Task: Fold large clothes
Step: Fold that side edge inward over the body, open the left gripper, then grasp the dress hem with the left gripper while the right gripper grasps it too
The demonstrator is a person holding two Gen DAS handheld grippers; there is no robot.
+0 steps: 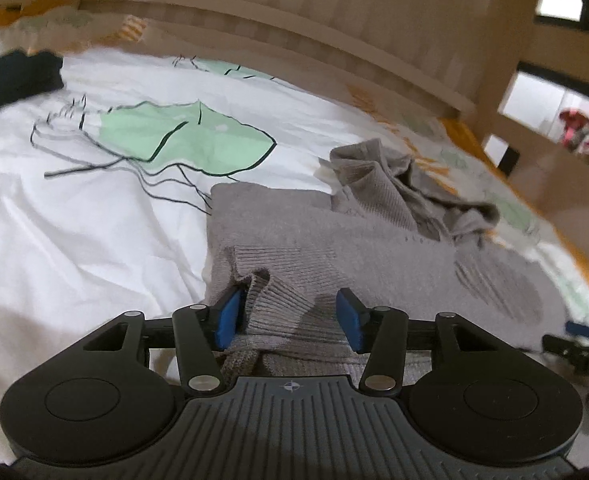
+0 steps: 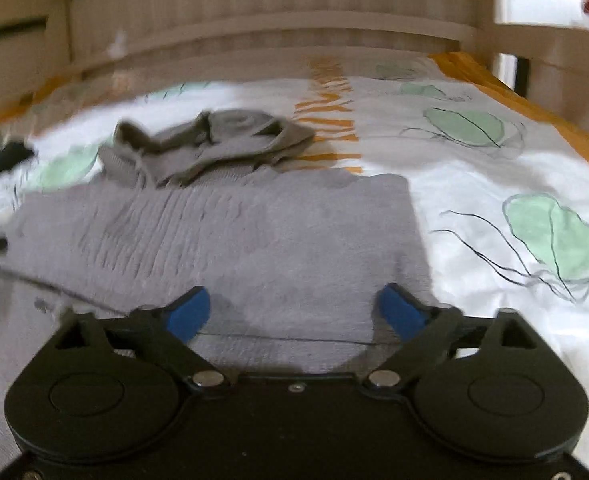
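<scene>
A grey knitted sweater [image 1: 334,240] lies spread flat on the bed, with a crumpled bunch of its fabric [image 1: 394,188] at its far end. My left gripper [image 1: 289,300] hovers at the sweater's near left corner. Its jaws stand partly apart, and a raised fold of the ribbed hem [image 1: 270,300] lies between them, against the left pad only. In the right wrist view the same sweater [image 2: 254,232] fills the middle, with the crumpled bunch [image 2: 214,144] behind it. My right gripper [image 2: 294,292] is wide open just above the flat knit near its right edge, with nothing gripped.
The bed cover [image 1: 94,220] is white with green leaf shapes [image 2: 554,236] and orange stripes. A wooden slatted headboard [image 2: 254,0] closes the far side. A dark garment [image 1: 14,76] lies at the far left. The orange bed edge [image 2: 574,132] runs along the right.
</scene>
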